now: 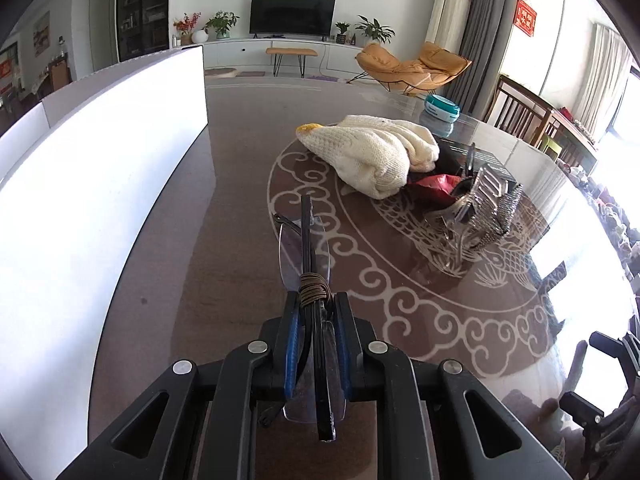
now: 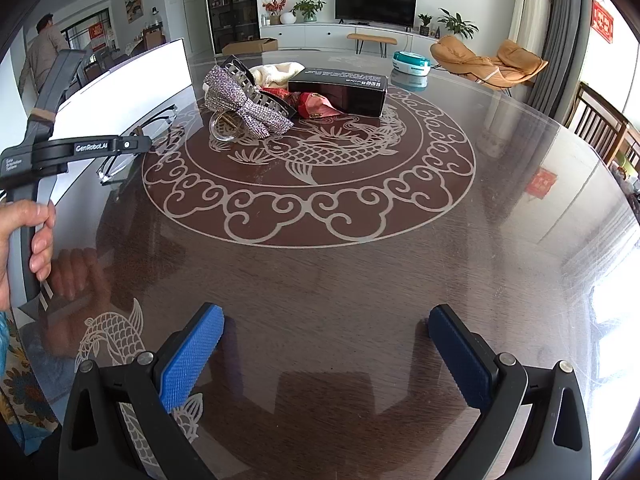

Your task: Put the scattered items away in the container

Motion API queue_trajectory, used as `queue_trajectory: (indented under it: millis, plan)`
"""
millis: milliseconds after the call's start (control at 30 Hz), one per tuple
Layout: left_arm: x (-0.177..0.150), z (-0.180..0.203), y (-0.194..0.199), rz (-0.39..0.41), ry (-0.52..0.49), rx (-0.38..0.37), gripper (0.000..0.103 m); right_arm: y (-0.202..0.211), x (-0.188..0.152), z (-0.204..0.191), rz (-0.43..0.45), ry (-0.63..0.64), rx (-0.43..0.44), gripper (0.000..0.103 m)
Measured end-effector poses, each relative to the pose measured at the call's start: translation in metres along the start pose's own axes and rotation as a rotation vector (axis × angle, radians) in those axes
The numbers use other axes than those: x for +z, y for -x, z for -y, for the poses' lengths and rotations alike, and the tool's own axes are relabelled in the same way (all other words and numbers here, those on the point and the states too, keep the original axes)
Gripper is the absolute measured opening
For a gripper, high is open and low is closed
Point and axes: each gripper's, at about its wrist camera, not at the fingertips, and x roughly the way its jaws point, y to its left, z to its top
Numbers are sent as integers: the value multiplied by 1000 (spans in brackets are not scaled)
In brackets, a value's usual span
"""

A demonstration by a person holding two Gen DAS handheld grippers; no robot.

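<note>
My left gripper (image 1: 316,308) is shut on a pair of folded rimless glasses (image 1: 306,248) with a brown cord wound round them, held above the table beside the white container (image 1: 100,184). In the right wrist view the glasses (image 2: 136,148) hang next to the container wall (image 2: 132,84). My right gripper (image 2: 324,332) is open and empty over the near part of the glass table. A pile sits mid-table: a cream knitted cloth (image 1: 372,152), a red packet (image 1: 434,186), a glittery hair clip (image 2: 244,100) and a black box (image 2: 340,90).
The round glass table (image 2: 360,272) has a fish pattern. A teal and white round case (image 2: 411,62) stands at the far side. Wooden chairs (image 2: 600,124) stand at the right. A person (image 2: 40,52) stands far left in the room.
</note>
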Motion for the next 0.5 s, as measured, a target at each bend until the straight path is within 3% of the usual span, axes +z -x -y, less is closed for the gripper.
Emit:
queue_trajectory:
  millis: [133,333,433,500]
  plan:
    - [-24,9,16,-5,-5,-47,15,0,1,-1,-3,1,-1,103]
    - [-25,18,16,-6,-36,-19,20,-1,0,-1,-6,-4,-4,103]
    - [-22,29,11,-14,-100,-19,44,-2,0,0,-6,-7,-5,103]
    - [-24,41,6,-50,-150,59,95,-2,0,0,-6,-6,-5,103]
